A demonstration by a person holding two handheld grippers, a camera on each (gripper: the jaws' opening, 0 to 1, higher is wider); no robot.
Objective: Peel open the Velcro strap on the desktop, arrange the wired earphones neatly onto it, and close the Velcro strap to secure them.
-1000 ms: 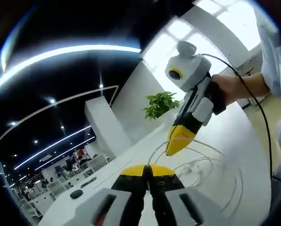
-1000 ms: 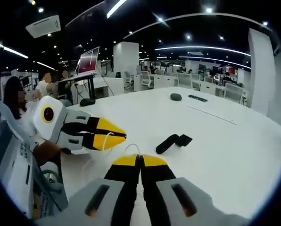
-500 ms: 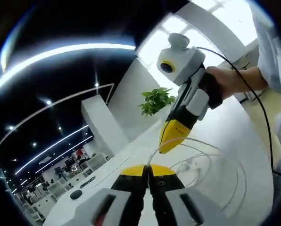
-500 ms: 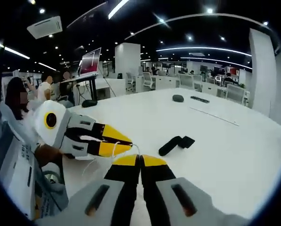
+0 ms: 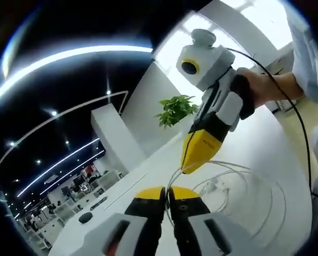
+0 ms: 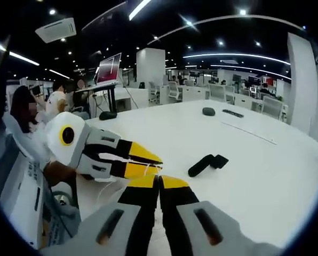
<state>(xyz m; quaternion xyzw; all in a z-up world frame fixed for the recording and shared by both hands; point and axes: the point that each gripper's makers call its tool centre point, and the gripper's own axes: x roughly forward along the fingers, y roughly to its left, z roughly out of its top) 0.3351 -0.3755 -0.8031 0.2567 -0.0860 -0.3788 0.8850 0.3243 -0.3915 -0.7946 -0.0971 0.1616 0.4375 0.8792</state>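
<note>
White cord of the earphones (image 5: pixel 231 186) lies in loose loops on the pale counter (image 5: pixel 255 144) in the left gripper view, and a strand of it rises to the yellow tips of the right gripper (image 5: pixel 193 166), which comes in from the right of that view, held by a hand (image 5: pixel 265 90). Its fingers are together, pinching the cord. At the bottom of the same view the left gripper (image 5: pixel 167 191) has its fingers together too, with a thin strand passing right at their tips; whether they grip it cannot be told. A green plant (image 5: pixel 176 108) stands beyond the counter's far edge, by a white wall.

In the right gripper view the right gripper (image 6: pixel 159 180) points across the counter (image 6: pixel 244 160), its fingers closed against each other. The left gripper (image 6: pixel 151 164) enters from the left, its yellow tips nearly meeting the right one's, and a short white loop of the earphones (image 6: pixel 108 184) hangs below them. The strap (image 6: pixel 208 164), a dark strip that looks folded at its far end, lies flat on the counter, to the right of and beyond both grippers, apart from the cord. Farther back on the counter sit a dark mouse (image 6: pixel 208 111) and a slim dark bar just beside it. People sit at desks at the left, near a raised monitor (image 6: pixel 109 68).
</note>
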